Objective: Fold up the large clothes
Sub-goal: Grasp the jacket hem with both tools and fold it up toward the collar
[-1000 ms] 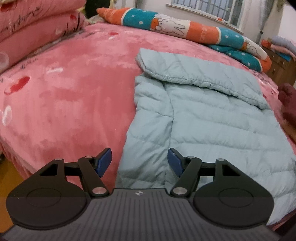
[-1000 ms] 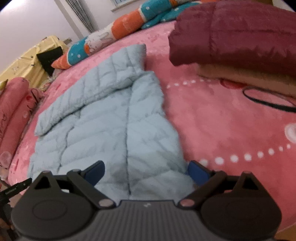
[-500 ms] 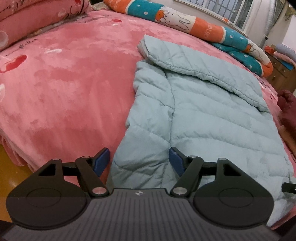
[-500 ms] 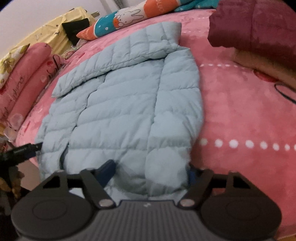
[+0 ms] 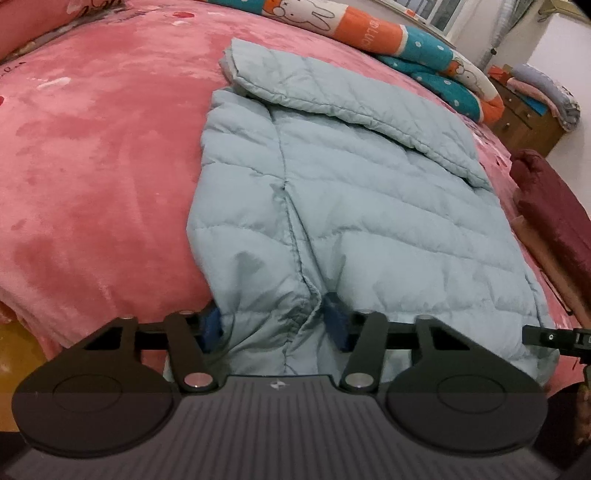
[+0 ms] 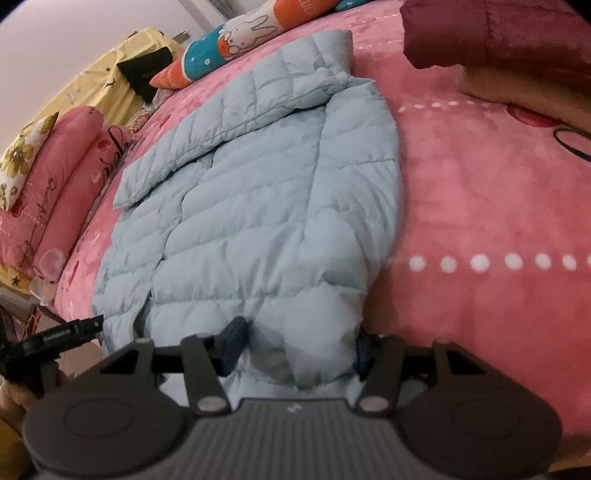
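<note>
A pale blue quilted jacket (image 5: 369, 206) lies flat on the pink bed blanket (image 5: 92, 166), its sleeve folded across the far end. My left gripper (image 5: 274, 326) is at the near hem's left corner. Its jaws are closing, and bunched hem fabric fills the gap between the blue pads (image 5: 212, 325). In the right wrist view the same jacket (image 6: 258, 221) stretches away, and my right gripper (image 6: 298, 349) sits at the hem's right corner. Its jaws are closing too, with puffy fabric squeezed between them. The right pad is mostly hidden by cloth.
A folded maroon garment (image 6: 498, 33) on a tan one lies at the bed's right. A rabbit-print bolster (image 5: 369, 29) runs along the far edge. Pink pillows (image 6: 62, 177) are at the left, a wooden dresser (image 5: 524, 118) beyond. The bed edge and floor (image 5: 14, 350) are just below the grippers.
Both grippers tipped downward and came in over the near hem. Their jaws went from wide apart to narrowed onto the hem fabric, which now bunches between the pads.
</note>
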### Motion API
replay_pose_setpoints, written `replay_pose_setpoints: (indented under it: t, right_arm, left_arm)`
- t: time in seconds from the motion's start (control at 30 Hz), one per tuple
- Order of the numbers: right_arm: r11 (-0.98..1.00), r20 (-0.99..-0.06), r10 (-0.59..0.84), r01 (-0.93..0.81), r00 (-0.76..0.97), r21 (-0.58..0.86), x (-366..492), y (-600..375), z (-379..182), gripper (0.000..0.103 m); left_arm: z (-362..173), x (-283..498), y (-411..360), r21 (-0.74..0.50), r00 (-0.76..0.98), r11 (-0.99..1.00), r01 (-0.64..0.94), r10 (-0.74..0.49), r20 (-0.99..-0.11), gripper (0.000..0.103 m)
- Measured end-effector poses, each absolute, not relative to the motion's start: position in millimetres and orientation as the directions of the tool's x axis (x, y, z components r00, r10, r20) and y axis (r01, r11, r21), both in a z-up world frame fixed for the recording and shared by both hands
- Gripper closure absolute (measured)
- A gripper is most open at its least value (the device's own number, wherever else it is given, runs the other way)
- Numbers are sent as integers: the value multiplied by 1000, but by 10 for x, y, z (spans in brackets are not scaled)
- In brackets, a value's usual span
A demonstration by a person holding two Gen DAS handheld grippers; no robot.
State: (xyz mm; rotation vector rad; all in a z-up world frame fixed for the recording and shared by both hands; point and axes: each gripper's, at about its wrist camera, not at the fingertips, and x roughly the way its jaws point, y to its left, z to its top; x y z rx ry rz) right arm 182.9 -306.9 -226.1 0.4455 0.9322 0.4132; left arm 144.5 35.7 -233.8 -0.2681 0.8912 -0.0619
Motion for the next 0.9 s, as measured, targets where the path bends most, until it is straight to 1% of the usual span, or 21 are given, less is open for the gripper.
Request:
replay_pose_setpoints:
  t: [0.03, 0.07, 0.1, 0.13, 0.17, 0.2, 0.23, 0.33, 0.43, 0.53, 0.9]
  right_arm:
    - [833, -667, 522, -147, 531, 534, 1832, -3068, -2261, 64]
    - [829, -666, 526, -147, 529, 539, 1836, -3071, -2262, 69]
    - [826, -663, 531, -146, 528, 545, 1839, -3074, -2261, 77]
    - [823, -660, 534, -145, 528, 550, 1839, -3075, -2254, 81]
    - [817, -653, 541, -146, 530, 558, 1836, -3078, -2242, 84]
    - [809, -642, 550, -151, 534, 568, 1831, -3083, -2224, 88]
    - [803, -632, 557, -155, 539, 575, 1831, -3078, -2204, 90]
    - [778, -595, 581, -167, 555, 605, 1810, -3084, -2128, 93]
    - [743, -544, 609, -174, 577, 646, 1772, -3109, -2043, 95]
    - [688, -479, 647, -183, 593, 703, 1723, -3152, -1956, 96]
    - [496, -274, 775, -279, 570, 823, 1338, -3311, -1677, 97]
  left_arm:
    - [-2340, 1447, 350, -252, 632, 966, -56, -161, -758, 47]
    - [-2338, 1443, 336, -249, 633, 967, -55, -158, -757, 50]
    - [-2337, 1440, 328, -245, 635, 968, -55, -155, -757, 56]
    - [-2326, 1434, 312, -241, 636, 969, -52, -154, -756, 65]
    - [-2314, 1432, 301, -240, 639, 970, -43, -158, -753, 70]
    - [-2301, 1436, 292, -242, 642, 970, -32, -166, -749, 79]
    - [-2287, 1451, 287, -245, 643, 969, -27, -170, -746, 85]
    - [-2243, 1459, 274, -255, 652, 967, -14, -184, -735, 94]
    - [-2154, 1426, 262, -256, 679, 967, 2, -189, -710, 97]
    - [-2014, 1348, 258, -278, 714, 960, 21, -209, -668, 99]
    - [-1432, 777, 393, -342, 808, 932, 122, -293, -510, 100]
